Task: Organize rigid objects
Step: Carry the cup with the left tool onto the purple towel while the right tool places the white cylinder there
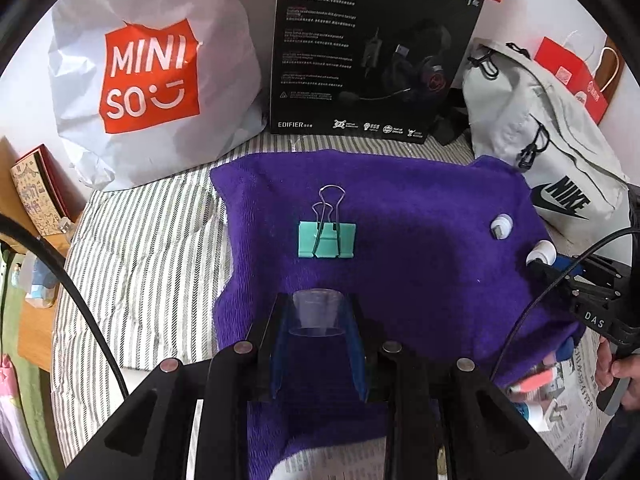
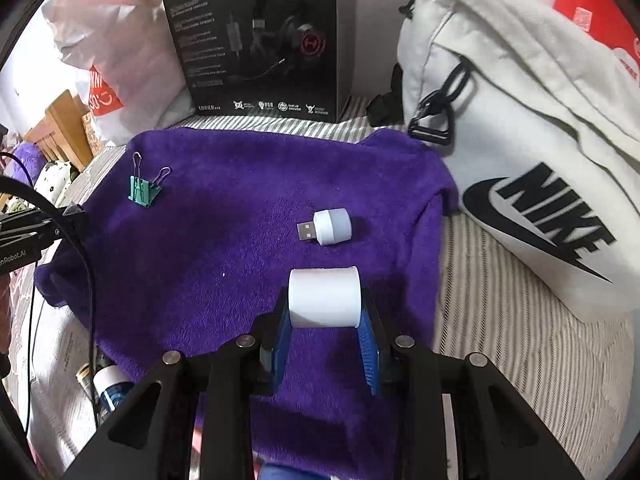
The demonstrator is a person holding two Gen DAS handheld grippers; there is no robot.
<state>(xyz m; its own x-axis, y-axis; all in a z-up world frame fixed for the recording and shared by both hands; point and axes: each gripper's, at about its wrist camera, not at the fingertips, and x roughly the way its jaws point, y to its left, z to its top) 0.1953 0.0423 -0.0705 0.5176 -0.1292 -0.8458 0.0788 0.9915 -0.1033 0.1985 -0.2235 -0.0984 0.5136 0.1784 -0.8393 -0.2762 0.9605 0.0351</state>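
1. A purple towel [image 1: 400, 248] is spread over a striped bedsheet [image 1: 132, 264], and the small items are laid out on it.
2. A clear plastic cup [image 1: 315, 312] is held between the blue pads of the left gripper [image 1: 316, 320]; the jaws are closed to the cup's width and touch both of its sides.
3. A white cylindrical cap [image 2: 325, 298] is clamped in the right gripper [image 2: 326, 312], with the jaws pressed against its two ends, over the near part of the towel.
4. A green binder clip [image 1: 326, 238] lies on the towel just beyond the cup, its wire handles pointing to the far side; in the right wrist view it sits at the far left of the towel [image 2: 143, 190].
5. A white USB plug light [image 2: 326, 227] lies flat on the towel just beyond the cap, its metal connector turned to the left.
6. Along the far edge, a white Miniso bag [image 1: 152, 76], a black headset box [image 1: 372, 52] and a grey Nike bag [image 2: 520, 152] are lined up from left to right.
7. Newspaper [image 1: 576, 404] is seen at the near right, with what seems to be a pink marker [image 1: 534, 384] on it, though that corner is blurred.
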